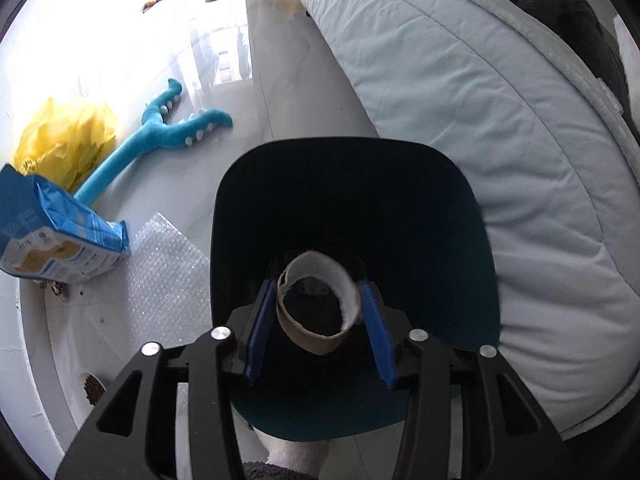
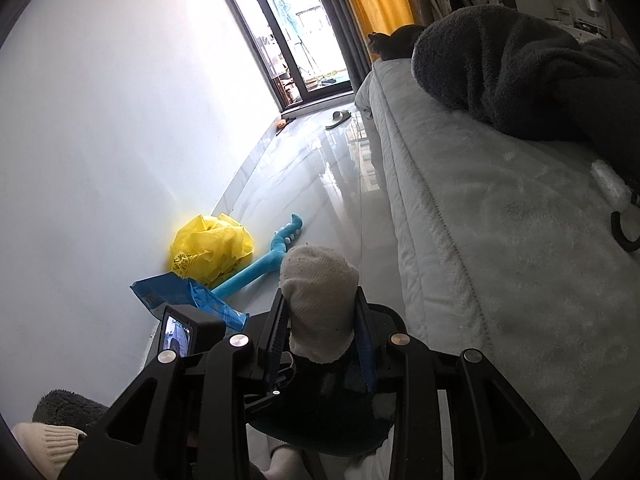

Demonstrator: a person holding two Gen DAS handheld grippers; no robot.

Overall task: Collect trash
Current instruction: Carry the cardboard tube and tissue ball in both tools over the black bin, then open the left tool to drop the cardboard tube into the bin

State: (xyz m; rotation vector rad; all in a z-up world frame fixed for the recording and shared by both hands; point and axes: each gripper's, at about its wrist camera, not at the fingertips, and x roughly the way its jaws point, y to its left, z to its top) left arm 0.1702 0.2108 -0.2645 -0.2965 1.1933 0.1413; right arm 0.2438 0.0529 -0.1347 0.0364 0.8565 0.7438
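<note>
In the left wrist view a squashed brown cardboard tube (image 1: 316,336) sits between the blue pads of my left gripper (image 1: 318,294). Both pads touch its sides. It hangs right above the open mouth of a dark teal bin (image 1: 224,208) that stands on the floor. In the right wrist view my right gripper (image 2: 320,300) is shut on a white knitted sock-like wad (image 2: 318,292), which sticks up past the fingertips. The same bin (image 2: 320,416) lies just below and in front of that gripper. The left gripper's camera (image 2: 180,332) shows beside it.
Along the wall lie a yellow plastic bag (image 1: 64,140), a blue plush toy (image 1: 160,136), a blue package (image 1: 52,232) and bubble wrap (image 1: 168,280). A bed with a pale cover (image 1: 480,120) borders the right side, with a dark blanket (image 2: 520,72) on it. A slipper (image 2: 338,118) lies near the glass door.
</note>
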